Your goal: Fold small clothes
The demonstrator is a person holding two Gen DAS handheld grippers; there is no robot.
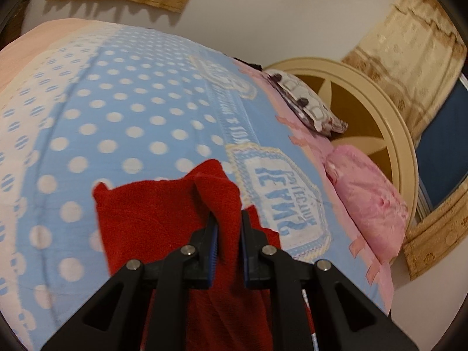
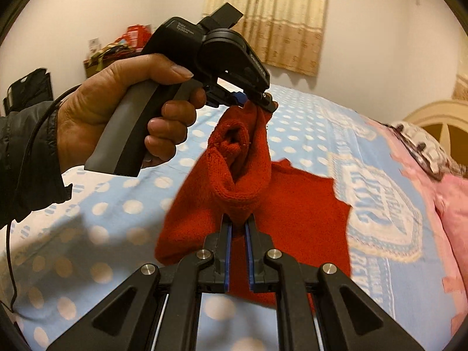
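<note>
Both grippers, left [image 1: 228, 222] and right [image 2: 238, 223], pinch the red cloth [image 2: 292, 204] tight; its lower edge is cut off behind them, above the blurred bedspread [image 1: 131, 102].

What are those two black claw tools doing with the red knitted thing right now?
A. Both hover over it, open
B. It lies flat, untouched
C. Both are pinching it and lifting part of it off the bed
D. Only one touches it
C: the left gripper and the right gripper each clamp a fold of the red knitted garment, raised above the polka-dot bedspread.
</note>
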